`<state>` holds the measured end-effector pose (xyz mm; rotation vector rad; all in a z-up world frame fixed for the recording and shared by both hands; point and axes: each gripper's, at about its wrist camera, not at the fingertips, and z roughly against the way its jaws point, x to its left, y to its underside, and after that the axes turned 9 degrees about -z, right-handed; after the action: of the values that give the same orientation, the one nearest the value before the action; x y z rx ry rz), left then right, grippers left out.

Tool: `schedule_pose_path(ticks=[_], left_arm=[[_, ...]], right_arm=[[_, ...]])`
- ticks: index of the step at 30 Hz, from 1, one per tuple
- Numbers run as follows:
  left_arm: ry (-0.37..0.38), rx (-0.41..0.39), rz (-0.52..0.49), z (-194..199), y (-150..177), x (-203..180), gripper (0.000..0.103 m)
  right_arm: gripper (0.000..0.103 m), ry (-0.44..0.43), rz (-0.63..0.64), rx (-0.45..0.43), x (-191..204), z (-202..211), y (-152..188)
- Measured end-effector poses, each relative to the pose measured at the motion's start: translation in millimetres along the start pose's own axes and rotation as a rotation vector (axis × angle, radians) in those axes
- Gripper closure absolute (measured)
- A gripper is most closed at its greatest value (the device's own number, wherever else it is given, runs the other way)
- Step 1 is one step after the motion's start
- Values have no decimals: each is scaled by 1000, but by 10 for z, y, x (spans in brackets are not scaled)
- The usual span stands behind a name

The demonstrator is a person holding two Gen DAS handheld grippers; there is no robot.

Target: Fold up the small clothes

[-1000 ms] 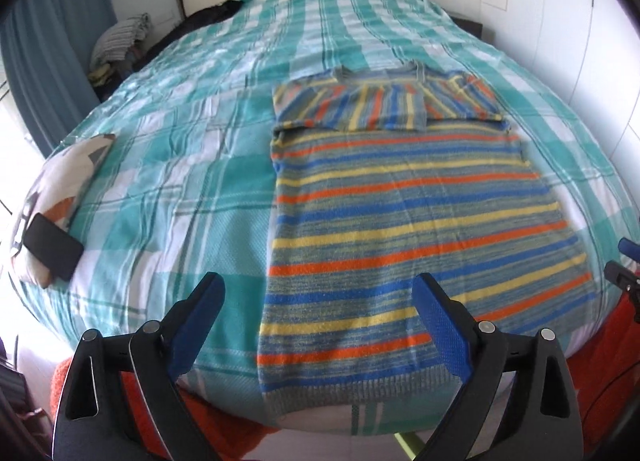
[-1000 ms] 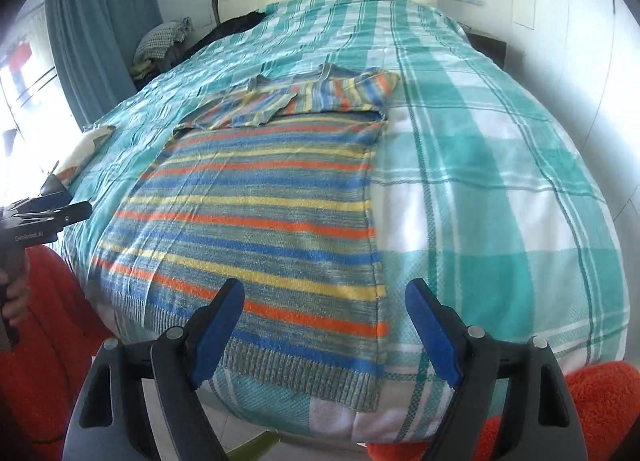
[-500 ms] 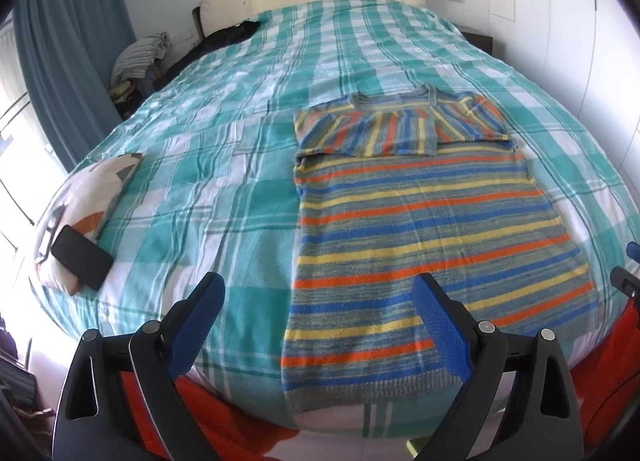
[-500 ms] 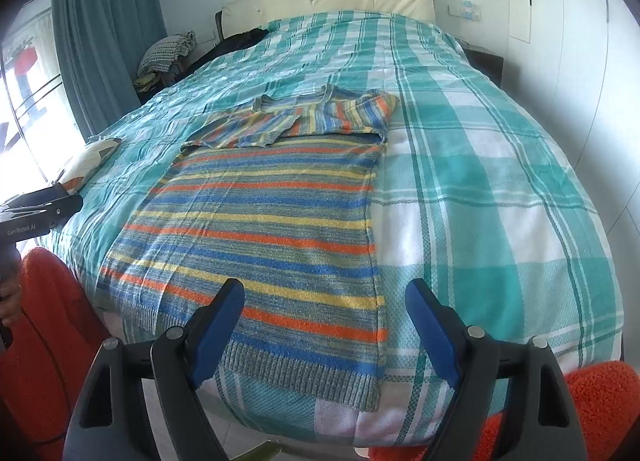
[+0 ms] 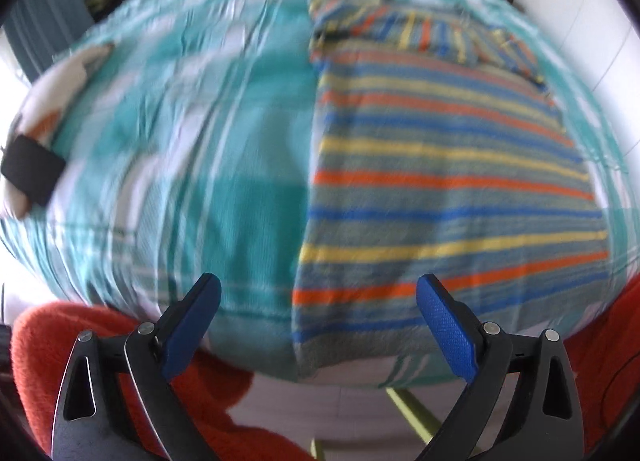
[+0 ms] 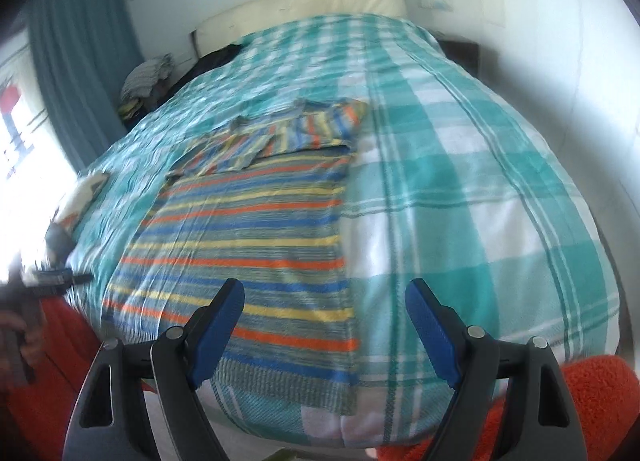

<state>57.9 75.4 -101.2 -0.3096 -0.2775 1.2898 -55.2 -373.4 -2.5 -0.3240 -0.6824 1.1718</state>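
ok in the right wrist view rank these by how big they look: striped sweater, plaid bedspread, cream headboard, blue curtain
1. plaid bedspread, fills most of the frame
2. striped sweater
3. blue curtain and cream headboard: unsure, they look alike in area, both are far off, and the curtain is cut by the frame edge.

So the sweater (image 6: 244,245) lies flat on the bedspread (image 6: 460,189), hem at the near edge of the bed at the bottom of the frame and its folded-in sleeves across the top end toward the headboard (image 6: 300,5) at the upper middle. In the left wrist view it fills the right half of the frame, with a cushion (image 5: 60,89) at the far left edge and a phone (image 5: 32,169) lying on the cushion's near end. In the right wrist view the sweater sits left of centre, a curtain (image 6: 80,73) hangs at the upper left, and a pile of clothes (image 6: 146,77) sits just right of it, beside the bed's far left corner.
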Motion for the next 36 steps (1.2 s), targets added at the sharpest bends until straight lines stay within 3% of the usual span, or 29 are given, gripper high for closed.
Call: schedule_pose_path(ticks=[4,7,10,11,12,13,14,16,20,24,29,36], left_arm=[[61,104,13,-273,131,30,15],[74,133,-12,-364,179,-23,16],[77,165,-56,-436,235,-116,30],[82,160,-63,-418,239,-128,46],[99,159,-60,-403,246,-124,59],[112,159,-47,-393,252,-105,85],[127,167,-39,-390,250,-86,97],[157,171,-7,-363,249,-27,99],[296,124,89,-114,162,232,99],[394,25,156,120,-284,553,99],[376,-77,143,108,-1187,708,99],[339,-99,178,-382,-2451,774,99]], right_arm=[[21,-51,-92,192,-161,-305,61],[22,-59,-50,332,-78,-541,157],[27,-17,2,426,1,-778,245],[42,-1,17,467,17,-866,282],[67,7,26,505,29,-930,315],[83,11,29,527,34,-968,339],[97,1,24,535,33,-975,340],[97,-16,9,532,35,-938,296],[97,-114,-88,501,-42,-788,127],[97,-194,-127,423,-40,-690,-258],[97,-226,-159,283,-41,-884,-1024],[97,-218,-163,180,208,-1535,-2133]])
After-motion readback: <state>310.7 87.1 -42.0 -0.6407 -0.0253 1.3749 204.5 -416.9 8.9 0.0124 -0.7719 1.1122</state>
